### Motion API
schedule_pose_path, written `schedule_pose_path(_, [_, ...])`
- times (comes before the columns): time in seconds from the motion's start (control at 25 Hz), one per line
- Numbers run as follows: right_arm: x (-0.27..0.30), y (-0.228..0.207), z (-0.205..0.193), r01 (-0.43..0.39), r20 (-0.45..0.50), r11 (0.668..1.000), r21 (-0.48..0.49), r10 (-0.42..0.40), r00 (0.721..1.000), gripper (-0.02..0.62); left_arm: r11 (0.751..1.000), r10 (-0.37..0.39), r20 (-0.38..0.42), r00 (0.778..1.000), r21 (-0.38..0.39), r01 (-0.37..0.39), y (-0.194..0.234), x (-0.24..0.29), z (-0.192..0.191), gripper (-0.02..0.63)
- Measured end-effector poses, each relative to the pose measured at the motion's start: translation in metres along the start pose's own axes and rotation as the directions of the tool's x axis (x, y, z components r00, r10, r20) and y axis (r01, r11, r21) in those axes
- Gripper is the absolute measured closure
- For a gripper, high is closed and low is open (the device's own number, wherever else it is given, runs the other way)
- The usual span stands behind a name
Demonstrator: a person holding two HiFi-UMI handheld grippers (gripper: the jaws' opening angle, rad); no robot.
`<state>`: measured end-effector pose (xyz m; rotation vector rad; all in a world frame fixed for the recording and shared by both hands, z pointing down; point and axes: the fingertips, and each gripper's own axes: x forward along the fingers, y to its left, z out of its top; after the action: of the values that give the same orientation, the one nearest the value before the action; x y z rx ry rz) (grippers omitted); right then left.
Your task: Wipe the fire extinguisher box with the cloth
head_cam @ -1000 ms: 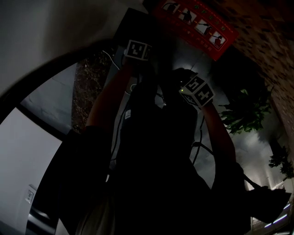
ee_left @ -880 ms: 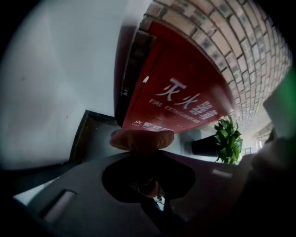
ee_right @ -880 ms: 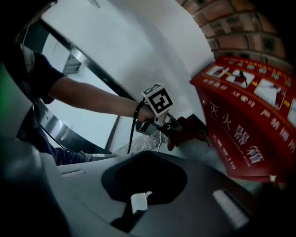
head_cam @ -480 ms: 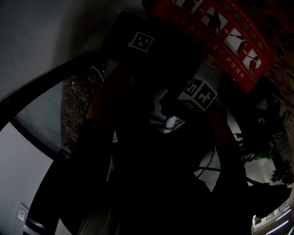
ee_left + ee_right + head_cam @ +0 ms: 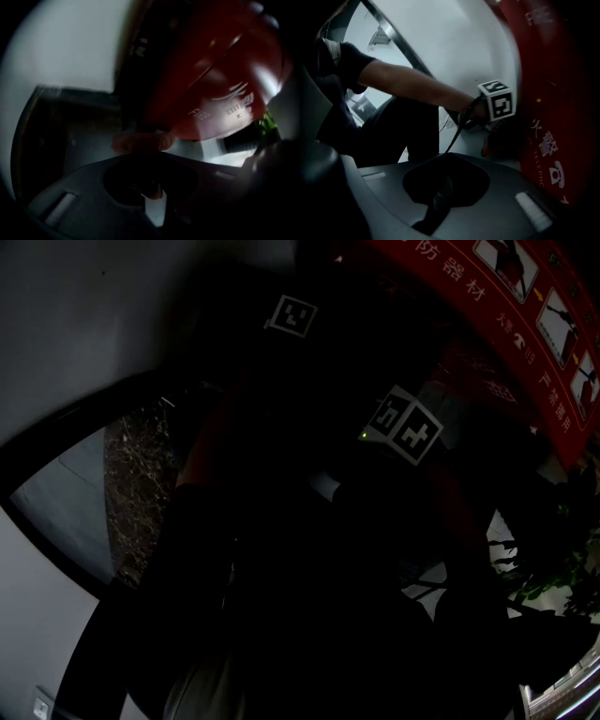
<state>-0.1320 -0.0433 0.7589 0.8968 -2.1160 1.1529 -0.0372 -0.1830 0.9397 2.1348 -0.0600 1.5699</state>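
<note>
The scene is very dark. The red fire extinguisher box (image 5: 525,296) fills the head view's upper right, with white characters and pictograms on it. The left gripper's marker cube (image 5: 291,315) sits just left of the box, and the right gripper's cube (image 5: 405,426) is lower, in front of it. In the left gripper view, an orange-brown cloth (image 5: 126,141) is pinched at the tip of my left gripper (image 5: 143,149), just below the box (image 5: 225,84). In the right gripper view the box (image 5: 553,117) is at the right. The left cube (image 5: 497,101) is beside it, with the reddish cloth (image 5: 487,146) hanging underneath. The right jaws are lost in shadow.
A pale wall (image 5: 112,296) stands left of the box, edged by a dark curved frame. Speckled stone flooring (image 5: 136,484) lies below it. A green plant (image 5: 553,568) stands at the right. A cable (image 5: 457,133) trails from the left gripper along the person's forearm (image 5: 408,86).
The head view has closed in on the box, which now looms larger at the upper right. The left gripper's cube has risen slightly toward it. The right cube sits about where it was.
</note>
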Motion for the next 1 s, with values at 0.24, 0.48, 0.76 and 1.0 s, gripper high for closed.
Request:
schedule_pose_path(0.24, [0.015, 0.013, -0.02, -0.03, -0.071, 0.998, -0.047, 0.026, 0.997, 0.597, 0.989, 0.126, 0.057, 0.99, 0.075, -0.13, 0.006, 0.008, 0.03, 0.557])
schedule_pose_path(0.48, [0.014, 0.004, -0.029, -0.008, -0.063, 0.999, -0.036, 0.006, 0.998, 0.597, 0.974, 0.176, 0.223, 0.959, -0.181, -0.137, 0.013, 0.028, 0.037, 0.557])
schedule_pose_path(0.76, [0.006, -0.008, -0.029, -0.007, -0.027, 1.0, 0.003, 0.007, 1.0, 0.597, 0.981, 0.19, 0.149, 0.97, -0.07, -0.181, 0.004, 0.011, 0.036, 0.557])
schedule_pose_path(1.0, [0.002, -0.016, -0.034, -0.017, -0.026, 1.0, 0.014, 0.017, 1.0, 0.597, 0.983, 0.173, 0.206, 0.963, -0.103, -0.154, -0.017, -0.041, 0.052, 0.557])
